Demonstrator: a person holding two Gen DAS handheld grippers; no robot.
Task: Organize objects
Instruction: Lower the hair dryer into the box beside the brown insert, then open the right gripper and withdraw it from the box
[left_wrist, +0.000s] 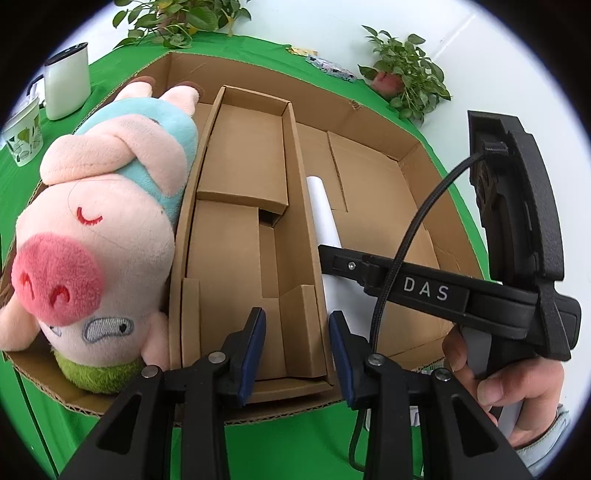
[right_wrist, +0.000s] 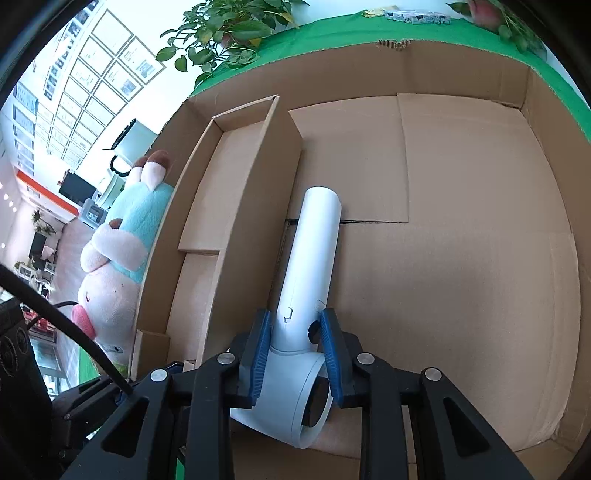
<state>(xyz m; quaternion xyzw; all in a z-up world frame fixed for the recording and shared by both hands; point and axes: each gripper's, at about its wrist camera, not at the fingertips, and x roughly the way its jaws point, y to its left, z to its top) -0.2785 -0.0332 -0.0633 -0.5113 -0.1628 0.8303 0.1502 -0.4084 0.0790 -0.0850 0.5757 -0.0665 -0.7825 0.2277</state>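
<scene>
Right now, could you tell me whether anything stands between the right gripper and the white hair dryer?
Nothing does. The right gripper has its blue pads on either side of the white hair dryer where the handle meets the head. The dryer lies on the big box's floor, beside the inner cardboard tray.

An office or show room is seen here. Rows of framed papers (right_wrist: 92, 74) are hung on a white wall. Desks with dark screens (right_wrist: 75, 190) are seen far off in the room. The counter (left_wrist: 258, 48) is covered with a green cloth, and potted plants (left_wrist: 402, 70) are set on it.
</scene>
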